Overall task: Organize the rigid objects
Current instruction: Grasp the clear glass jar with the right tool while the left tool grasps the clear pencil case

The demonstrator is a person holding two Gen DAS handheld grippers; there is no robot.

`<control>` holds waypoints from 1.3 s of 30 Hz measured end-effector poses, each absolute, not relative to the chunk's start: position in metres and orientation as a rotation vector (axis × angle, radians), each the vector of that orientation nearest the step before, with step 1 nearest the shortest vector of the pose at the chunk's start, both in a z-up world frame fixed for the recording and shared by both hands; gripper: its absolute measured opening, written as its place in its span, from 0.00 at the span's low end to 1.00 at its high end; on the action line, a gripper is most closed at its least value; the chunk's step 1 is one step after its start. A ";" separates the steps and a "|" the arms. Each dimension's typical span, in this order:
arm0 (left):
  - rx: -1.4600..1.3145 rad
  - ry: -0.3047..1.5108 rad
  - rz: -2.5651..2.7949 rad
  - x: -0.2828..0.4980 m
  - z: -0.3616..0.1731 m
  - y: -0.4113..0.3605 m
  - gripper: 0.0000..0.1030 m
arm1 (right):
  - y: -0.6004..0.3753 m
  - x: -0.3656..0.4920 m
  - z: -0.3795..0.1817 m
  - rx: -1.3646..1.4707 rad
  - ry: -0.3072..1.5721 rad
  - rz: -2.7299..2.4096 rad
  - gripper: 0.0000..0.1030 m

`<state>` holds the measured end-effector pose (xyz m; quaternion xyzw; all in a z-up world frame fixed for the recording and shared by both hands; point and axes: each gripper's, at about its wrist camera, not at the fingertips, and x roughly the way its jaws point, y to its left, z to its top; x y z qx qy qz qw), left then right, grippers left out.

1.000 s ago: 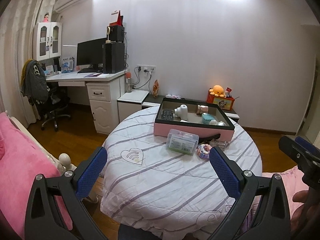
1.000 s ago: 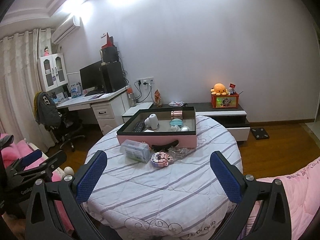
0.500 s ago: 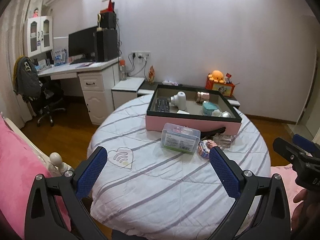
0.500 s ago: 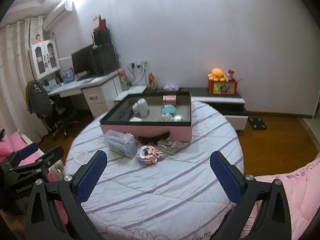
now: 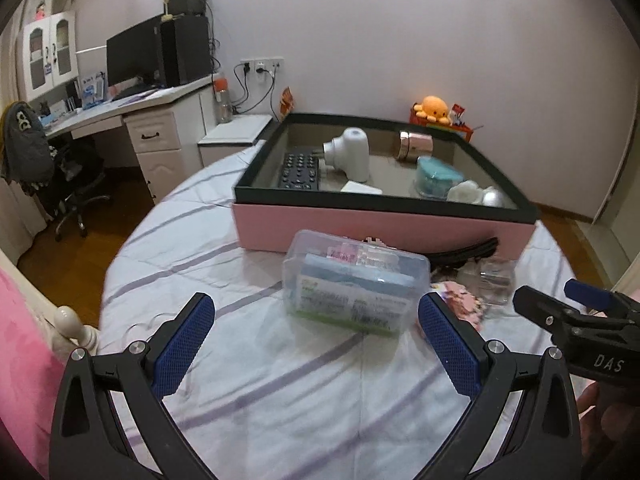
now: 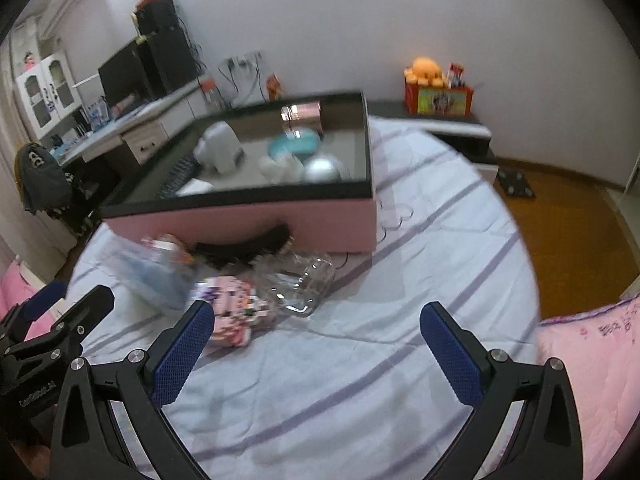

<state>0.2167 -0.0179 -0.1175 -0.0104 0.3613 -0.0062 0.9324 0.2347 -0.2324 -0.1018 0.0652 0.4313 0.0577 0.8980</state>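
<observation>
A pink box with a black rim (image 5: 384,224) (image 6: 248,220) stands on the round table and holds a remote, a white device, a teal case and other items. In front of it lie a clear plastic case (image 5: 354,288) (image 6: 148,276), a pink brick toy (image 6: 236,312) (image 5: 460,300), a clear crinkled container (image 6: 300,280) (image 5: 496,280) and a black hair clip (image 6: 244,244). My left gripper (image 5: 316,340) is open, just short of the clear case. My right gripper (image 6: 316,340) is open, near the pink toy and clear container.
The table wears a white quilt with purple stripes (image 5: 280,392). A desk with a monitor (image 5: 132,60) and an office chair (image 5: 68,176) stand at the left. A low cabinet with an orange plush (image 6: 426,70) stands behind. Pink bedding (image 6: 592,360) lies at the right.
Both grippers have moved forward and down toward the table; the loose items in front of the box now loom much larger. Both stay open.
</observation>
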 end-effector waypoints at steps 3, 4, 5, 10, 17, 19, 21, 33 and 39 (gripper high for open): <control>-0.017 0.761 -0.016 0.232 -0.130 -0.021 1.00 | -0.234 0.250 -0.118 0.157 0.930 0.126 1.00; -0.024 0.761 -0.029 0.235 -0.132 -0.022 1.00 | -0.234 0.255 -0.122 0.165 0.936 0.129 1.00; -0.030 0.757 -0.045 0.237 -0.133 -0.023 1.00 | -0.234 0.259 -0.125 0.175 0.941 0.136 1.00; -0.002 0.749 -0.062 0.245 -0.135 -0.034 1.00 | -0.234 0.273 -0.130 0.200 0.950 0.163 1.00; -0.054 0.770 -0.085 0.253 -0.142 -0.032 0.97 | -0.230 0.280 -0.133 0.176 0.954 0.176 0.88; -0.098 0.778 -0.120 0.253 -0.143 -0.029 0.86 | -0.228 0.280 -0.131 0.166 0.945 0.186 0.75; -0.118 0.787 -0.151 0.252 -0.145 -0.031 0.72 | -0.224 0.278 -0.130 0.161 0.940 0.199 0.67; -0.149 0.822 -0.211 0.246 -0.147 -0.033 0.34 | -0.222 0.283 -0.132 0.175 0.943 0.256 0.56; -0.150 0.816 -0.217 0.237 -0.143 -0.030 0.34 | -0.216 0.280 -0.132 0.147 0.955 0.270 0.51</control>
